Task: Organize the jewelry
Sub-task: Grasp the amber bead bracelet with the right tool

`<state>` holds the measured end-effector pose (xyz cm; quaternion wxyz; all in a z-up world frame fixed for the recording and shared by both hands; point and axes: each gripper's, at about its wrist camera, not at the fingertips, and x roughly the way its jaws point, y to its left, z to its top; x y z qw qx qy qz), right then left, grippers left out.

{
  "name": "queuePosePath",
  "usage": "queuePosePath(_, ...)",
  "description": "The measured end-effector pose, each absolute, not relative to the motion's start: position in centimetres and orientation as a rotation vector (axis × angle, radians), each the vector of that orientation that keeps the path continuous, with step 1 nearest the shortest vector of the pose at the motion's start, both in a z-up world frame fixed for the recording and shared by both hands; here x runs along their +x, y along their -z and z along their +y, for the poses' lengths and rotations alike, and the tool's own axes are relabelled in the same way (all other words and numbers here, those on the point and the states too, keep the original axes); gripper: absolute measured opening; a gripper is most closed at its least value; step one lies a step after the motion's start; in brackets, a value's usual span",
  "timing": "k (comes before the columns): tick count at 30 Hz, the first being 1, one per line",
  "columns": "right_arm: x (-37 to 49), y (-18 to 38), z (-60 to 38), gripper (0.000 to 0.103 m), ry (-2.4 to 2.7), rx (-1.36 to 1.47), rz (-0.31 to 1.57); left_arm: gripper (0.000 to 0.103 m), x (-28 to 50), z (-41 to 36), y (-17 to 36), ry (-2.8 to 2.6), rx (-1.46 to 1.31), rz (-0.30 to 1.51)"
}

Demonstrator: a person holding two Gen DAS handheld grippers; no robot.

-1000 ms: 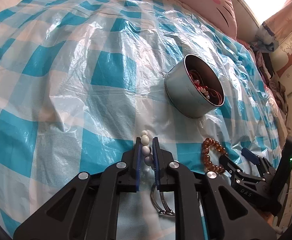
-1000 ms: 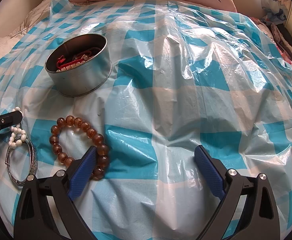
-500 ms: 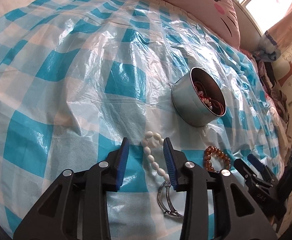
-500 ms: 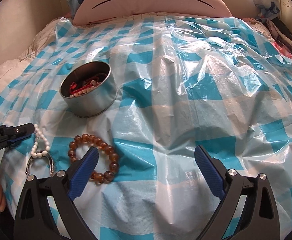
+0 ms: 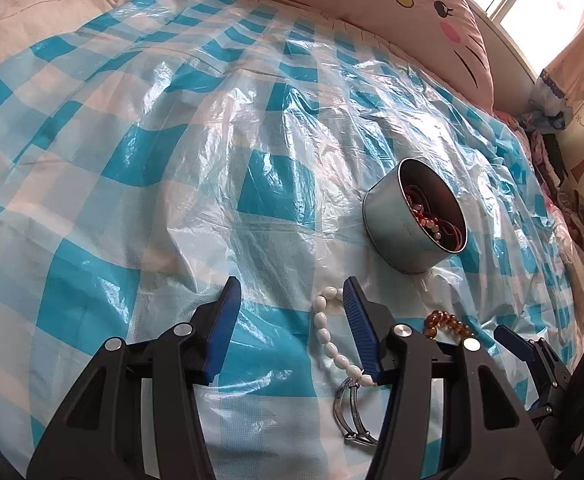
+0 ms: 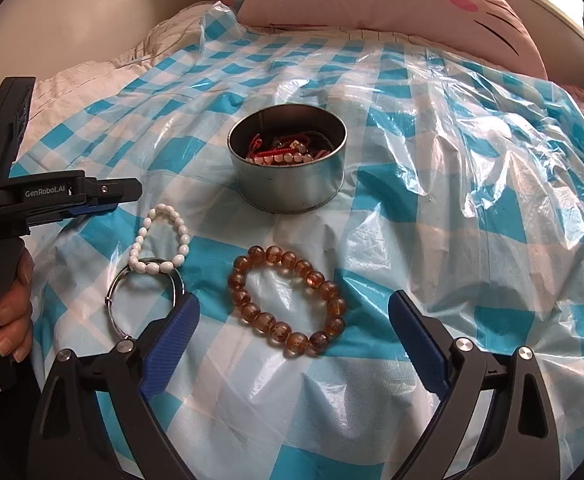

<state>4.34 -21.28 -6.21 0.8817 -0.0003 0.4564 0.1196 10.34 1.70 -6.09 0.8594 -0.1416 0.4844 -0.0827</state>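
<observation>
jewelry is lying loose on the blue-and-white checked plastic sheet (image 6: 431,216) covering the bed, in front of a round metal tin (image 6: 288,168) that is already holding red cords and pale beads. three pieces are waiting outside it: a white bead bracelet (image 6: 160,240), a thin silver bangle (image 6: 144,300) that the white loop is draping over at its near end, and an amber bead bracelet (image 6: 288,300) lying just beside both, apart from the tin.

the left gripper (image 5: 292,312) is opening its jaws, and the white strand is lying between them on the sheet, running close along the right-hand pad, with no pad pressing on it. the right gripper (image 6: 292,328) is hanging with its jaws wide apart, the amber loop sitting between them, untouched.

handling, as a judgement: all three are looking light. the bead strands are probably going to behave as limp, flopping loops rather than holding shape, and the rounded, glossy beads are likely slipping out of a shallow pinch, so closing across the strand between two beads, or over one bead squarely, is seeming safest. the amber beads are larger and may be giving a fuller bite. the bangle is looking stiff, thin and smooth, lying flat, so getting a pad under its rim on the crinkly, slippery plastic is looking awkward. lifting the white strand may be dragging the bangle along, since they are overlapping.
</observation>
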Motion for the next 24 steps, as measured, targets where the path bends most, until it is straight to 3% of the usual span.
queuePosePath(3, 4.8, 6.8, -22.5, 0.076, -0.264, 0.083, 0.985, 0.050, 10.2, 1.2, 5.8, 0.170, -0.263, 1.004)
queuePosePath(5, 5.0, 7.3, -23.4, 0.059, -0.282, 0.151, 1.003, 0.050, 10.3, 1.3, 5.9, 0.169, -0.269, 1.010)
queuePosePath(7, 5.0, 7.5, -23.5, 0.051, -0.311, 0.181, 1.013, 0.050, 10.4, 1.5, 6.1, 0.167, -0.280, 1.019)
queuePosePath(18, 5.9, 8.4, -22.3, 0.047, -0.265, 0.111, 1.049, 0.052, 10.9, -0.8, 6.9, 0.165, -0.152, 1.052)
queuePosePath(21, 5.7, 8.3, -22.1, 0.036, -0.274, 0.091, 1.055, 0.059, 10.9, -2.6, 7.3, 0.150, -0.031, 1.053)
queuePosePath(24, 5.7, 8.2, -21.9, 0.017, -0.290, 0.099, 1.053, 0.060, 10.6, -4.6, 7.6, 0.139, 0.103, 1.042)
